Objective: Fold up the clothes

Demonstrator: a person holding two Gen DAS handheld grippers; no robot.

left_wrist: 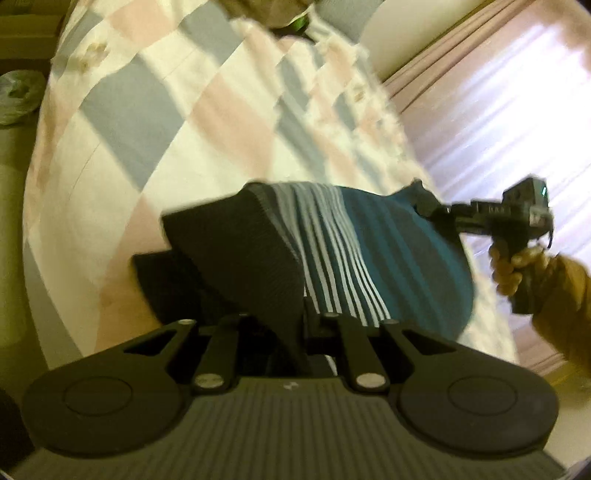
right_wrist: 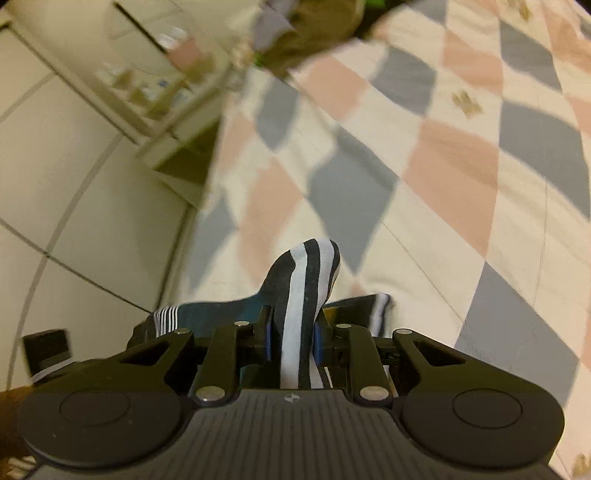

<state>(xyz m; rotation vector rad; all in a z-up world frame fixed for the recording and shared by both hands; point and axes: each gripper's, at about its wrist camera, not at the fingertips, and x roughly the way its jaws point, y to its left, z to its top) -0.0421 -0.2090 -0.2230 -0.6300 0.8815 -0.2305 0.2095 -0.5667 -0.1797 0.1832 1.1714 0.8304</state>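
A striped garment [left_wrist: 317,251], dark grey, teal and white, hangs stretched above the checked bedspread [left_wrist: 155,122]. My left gripper [left_wrist: 291,328] is shut on its near dark edge. The right gripper [left_wrist: 424,206], held by a hand in a tan sleeve, pinches the garment's far teal corner in the left wrist view. In the right wrist view my right gripper [right_wrist: 291,328] is shut on a black and white striped fold of the garment [right_wrist: 306,280], which bunches up between the blue pads [right_wrist: 267,339].
The bedspread [right_wrist: 424,166] has pink, grey and white diamonds. An olive and green heap [left_wrist: 280,14] lies at the bed's far end. Pink curtains [left_wrist: 498,110] hang on the right. Tiled floor [right_wrist: 55,184] and a white shelf unit [right_wrist: 166,92] lie left of the bed.
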